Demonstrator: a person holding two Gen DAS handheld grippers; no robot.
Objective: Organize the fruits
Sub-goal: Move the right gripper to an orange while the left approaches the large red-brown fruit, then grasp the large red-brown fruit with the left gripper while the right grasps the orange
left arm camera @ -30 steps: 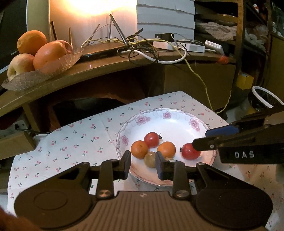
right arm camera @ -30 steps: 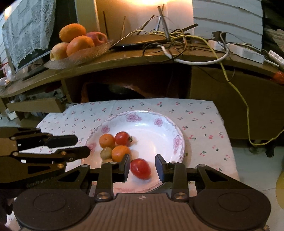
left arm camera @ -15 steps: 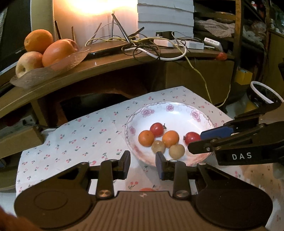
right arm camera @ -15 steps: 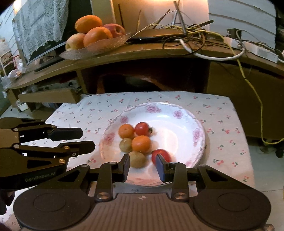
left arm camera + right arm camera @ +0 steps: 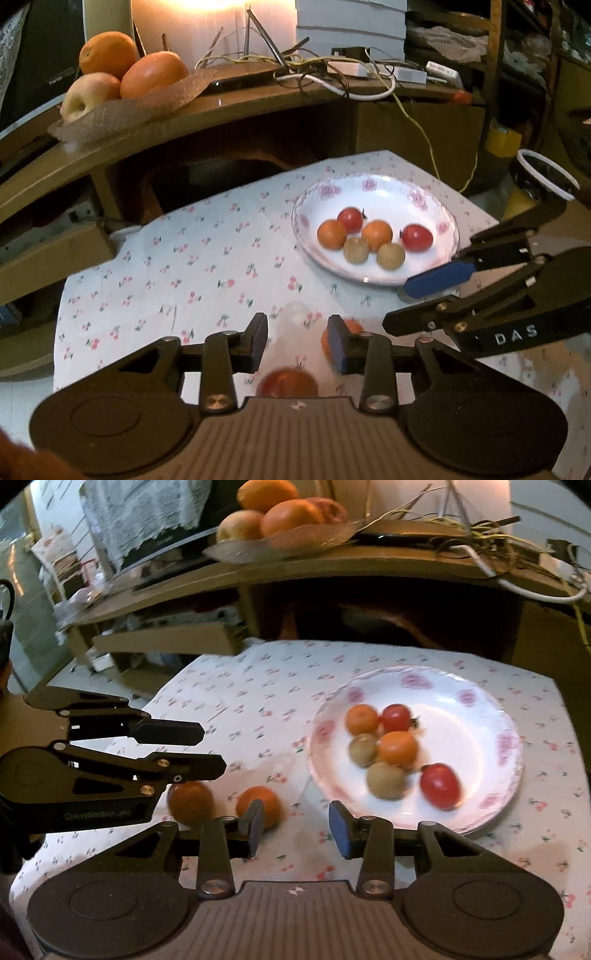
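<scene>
Both grippers pulled back from glossy round plate (image 5: 511,738); jaws apart, empty.

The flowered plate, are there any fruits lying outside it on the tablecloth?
Yes, two orange fruits lie on the tablecloth left of the flowered plate, clear of its rim.

One white floral-rimmed plate (image 5: 511,746) holds two small orange fruits (image 5: 398,747), two red cherry tomatoes (image 5: 440,785) and two brownish-green round fruits (image 5: 386,780); two orange fruits on the cloth (image 5: 264,805) lie outside.
</scene>
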